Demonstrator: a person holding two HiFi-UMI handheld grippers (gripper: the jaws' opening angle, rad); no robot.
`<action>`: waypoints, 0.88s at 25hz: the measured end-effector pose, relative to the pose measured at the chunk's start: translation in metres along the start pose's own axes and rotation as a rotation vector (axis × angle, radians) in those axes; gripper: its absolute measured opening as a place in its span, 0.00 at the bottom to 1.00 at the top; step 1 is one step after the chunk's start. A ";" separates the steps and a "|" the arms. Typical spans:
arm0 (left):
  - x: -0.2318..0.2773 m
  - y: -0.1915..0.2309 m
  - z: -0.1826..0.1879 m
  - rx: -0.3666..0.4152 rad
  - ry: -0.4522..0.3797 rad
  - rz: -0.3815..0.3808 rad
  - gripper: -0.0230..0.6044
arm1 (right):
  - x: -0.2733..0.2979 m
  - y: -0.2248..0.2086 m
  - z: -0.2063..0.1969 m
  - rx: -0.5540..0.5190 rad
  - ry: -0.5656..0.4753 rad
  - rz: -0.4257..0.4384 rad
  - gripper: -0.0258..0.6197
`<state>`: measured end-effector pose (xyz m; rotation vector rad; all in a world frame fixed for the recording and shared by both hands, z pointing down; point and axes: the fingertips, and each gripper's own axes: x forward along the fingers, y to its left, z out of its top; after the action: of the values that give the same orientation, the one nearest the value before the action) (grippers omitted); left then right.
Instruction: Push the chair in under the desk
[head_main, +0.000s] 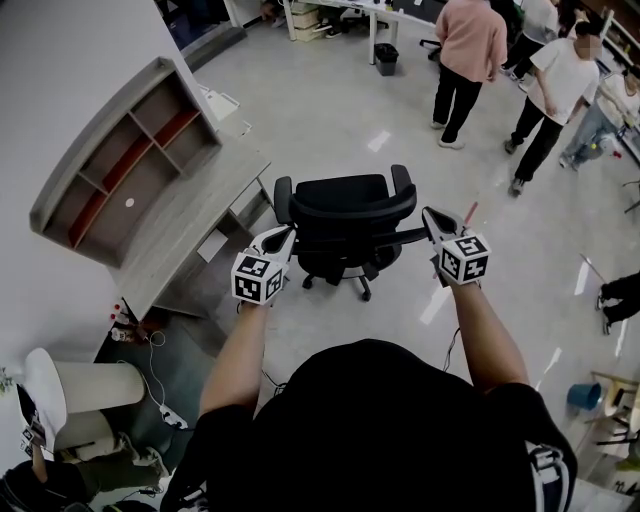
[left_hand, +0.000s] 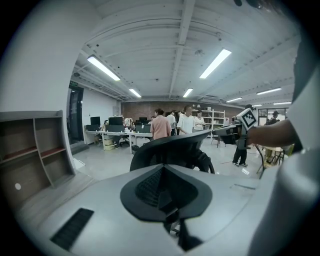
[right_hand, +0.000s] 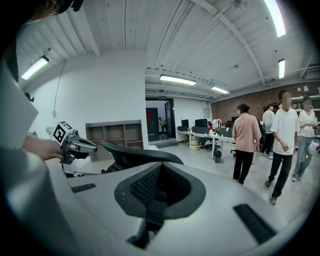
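While the person is holding both arms straight out, the left gripper (head_main: 284, 238) and the right gripper (head_main: 432, 218) are hovering side by side, one at each end of the backrest of the black office chair (head_main: 345, 222); the left one's fingers (left_hand: 162, 190) are pressing together with nothing between them, and the right one's fingers (right_hand: 152, 195) are doing the same; whether either tip is touching the backrest I cannot tell. Just beyond the tips, the chair is standing on the pale floor (head_main: 330, 110) with its back turned to the person; it is sitting out beside the front edge of the grey worktop (head_main: 185, 240), not under it; a shelf unit (head_main: 125, 160) is resting on that worktop against the wall. Farther off, across the open floor, several people (head_main: 468, 60) are standing.
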<state>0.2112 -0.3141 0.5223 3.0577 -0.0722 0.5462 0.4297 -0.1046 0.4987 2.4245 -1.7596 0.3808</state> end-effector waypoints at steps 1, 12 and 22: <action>0.001 0.002 -0.001 0.001 0.003 0.003 0.06 | 0.001 -0.001 -0.001 -0.001 0.002 -0.001 0.04; 0.018 0.006 -0.037 0.096 0.158 -0.019 0.06 | 0.016 -0.008 -0.042 -0.097 0.162 0.051 0.13; 0.057 -0.009 -0.104 0.379 0.443 -0.145 0.34 | 0.038 0.006 -0.110 -0.426 0.437 0.218 0.34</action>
<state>0.2286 -0.3033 0.6393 3.1549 0.2955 1.3432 0.4202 -0.1145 0.6139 1.7143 -1.6957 0.4599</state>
